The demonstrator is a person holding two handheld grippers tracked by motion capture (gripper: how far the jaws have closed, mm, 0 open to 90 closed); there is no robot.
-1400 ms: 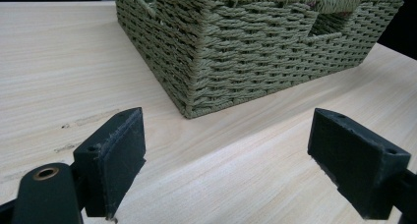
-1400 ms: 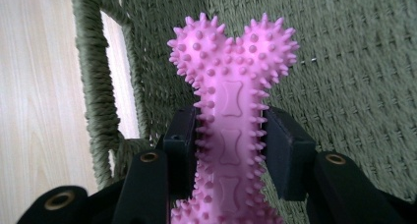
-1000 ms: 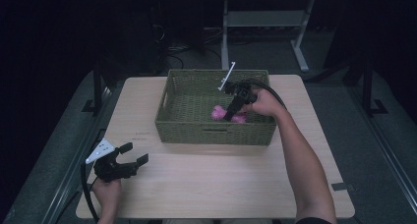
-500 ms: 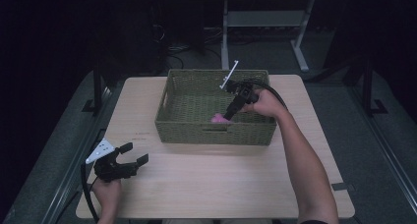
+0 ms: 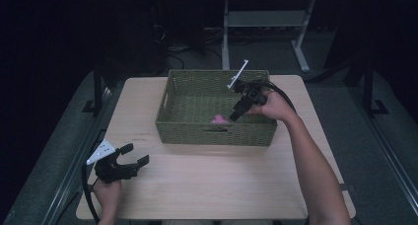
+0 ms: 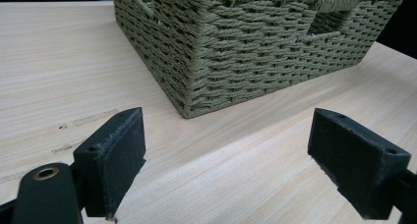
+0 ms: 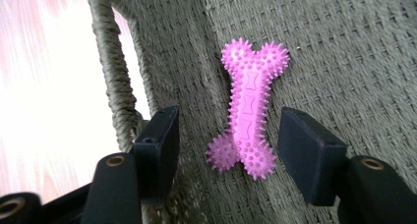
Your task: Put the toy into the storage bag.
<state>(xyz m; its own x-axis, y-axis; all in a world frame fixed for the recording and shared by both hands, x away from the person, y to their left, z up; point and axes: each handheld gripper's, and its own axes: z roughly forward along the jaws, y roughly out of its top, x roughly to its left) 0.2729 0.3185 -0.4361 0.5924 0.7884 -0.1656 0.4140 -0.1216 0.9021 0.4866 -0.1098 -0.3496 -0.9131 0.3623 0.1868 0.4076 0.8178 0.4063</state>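
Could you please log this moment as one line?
right gripper: open, over pink bone toy in basket | left gripper: open, on table

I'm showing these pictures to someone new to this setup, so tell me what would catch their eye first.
The bright pink spiky bone toy stands out first, lying on the floor of the green woven basket with the right gripper poised over it, jaws open to either side. Next comes the basket itself, at the far middle of the pale wooden table. The left gripper rests at the near left corner, jaws wide apart.
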